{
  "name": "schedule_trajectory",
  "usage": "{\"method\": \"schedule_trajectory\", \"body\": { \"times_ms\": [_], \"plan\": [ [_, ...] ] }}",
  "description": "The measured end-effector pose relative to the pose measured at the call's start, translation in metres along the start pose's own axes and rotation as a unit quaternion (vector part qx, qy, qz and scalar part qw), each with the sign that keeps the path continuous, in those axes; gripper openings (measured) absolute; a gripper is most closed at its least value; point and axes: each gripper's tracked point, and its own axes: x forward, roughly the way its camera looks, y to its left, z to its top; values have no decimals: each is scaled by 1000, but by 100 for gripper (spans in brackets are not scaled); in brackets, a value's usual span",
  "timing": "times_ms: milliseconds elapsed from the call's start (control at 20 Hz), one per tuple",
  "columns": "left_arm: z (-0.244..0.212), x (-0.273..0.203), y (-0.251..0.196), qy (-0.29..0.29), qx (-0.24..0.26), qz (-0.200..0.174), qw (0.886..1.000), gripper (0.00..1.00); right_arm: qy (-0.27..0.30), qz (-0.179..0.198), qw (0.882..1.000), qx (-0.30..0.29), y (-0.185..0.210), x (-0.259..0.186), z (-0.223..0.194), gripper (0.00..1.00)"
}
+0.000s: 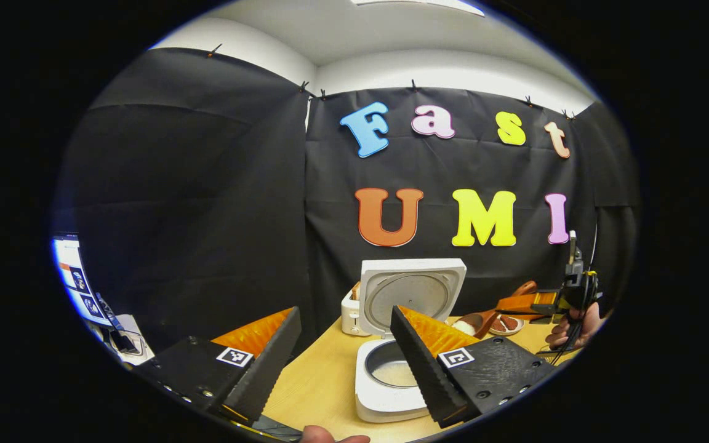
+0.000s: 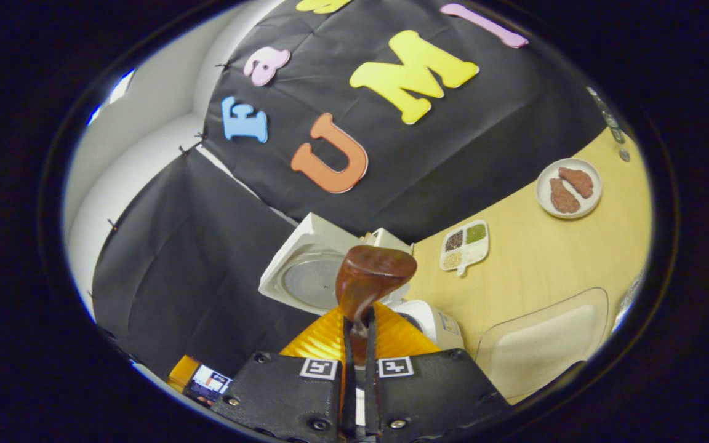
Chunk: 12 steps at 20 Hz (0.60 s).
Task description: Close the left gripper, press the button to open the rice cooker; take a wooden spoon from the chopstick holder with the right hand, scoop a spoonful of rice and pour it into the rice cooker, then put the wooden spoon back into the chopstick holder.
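Note:
The white rice cooker (image 1: pixel 385 384) stands on the wooden table with its lid (image 1: pixel 413 294) raised and pale rice in its pot. My left gripper (image 1: pixel 345 311) hangs open in front of it, with nothing between its wide-apart fingers. Off to the right, my right gripper (image 1: pixel 514 303) holds a wooden spoon (image 1: pixel 474 321) with white rice in its bowl, to the right of the cooker. In the right gripper view, the right gripper (image 2: pixel 359 323) is shut on the wooden spoon (image 2: pixel 373 277) by its handle. The brown bowl stands before the cooker's lid (image 2: pixel 305 277) and body (image 2: pixel 434 323).
A white toaster (image 1: pixel 351 314) stands behind the cooker. A clear container of rice (image 2: pixel 539 347) sits near the table's front. A divided tray of grains (image 2: pixel 465 246) and a plate of brown food (image 2: pixel 568 187) lie farther along. A hand (image 1: pixel 570 329) holds the right gripper.

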Motion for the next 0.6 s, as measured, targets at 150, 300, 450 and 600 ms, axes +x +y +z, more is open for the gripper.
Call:
{"method": "schedule_trajectory", "body": {
  "times_ms": [150, 300, 450, 600],
  "plan": [
    [-4, 2, 4, 0, 4, -4, 1000, 94, 30, -14, 999, -39, 9, 27, -15, 13],
    [-9, 3, 13, -2, 12, 0, 1000, 94, 59, -40, 993, -97, 9, 46, -26, 10],
    [-13, 0, 23, -4, 8, 4, 1000, 94, 79, -64, 981, -166, 14, 56, -36, 11],
    [-20, -1, 32, -4, 8, 10, 1000, 94, 96, -83, 966, -225, 17, 63, -44, 11]
  ]
}}
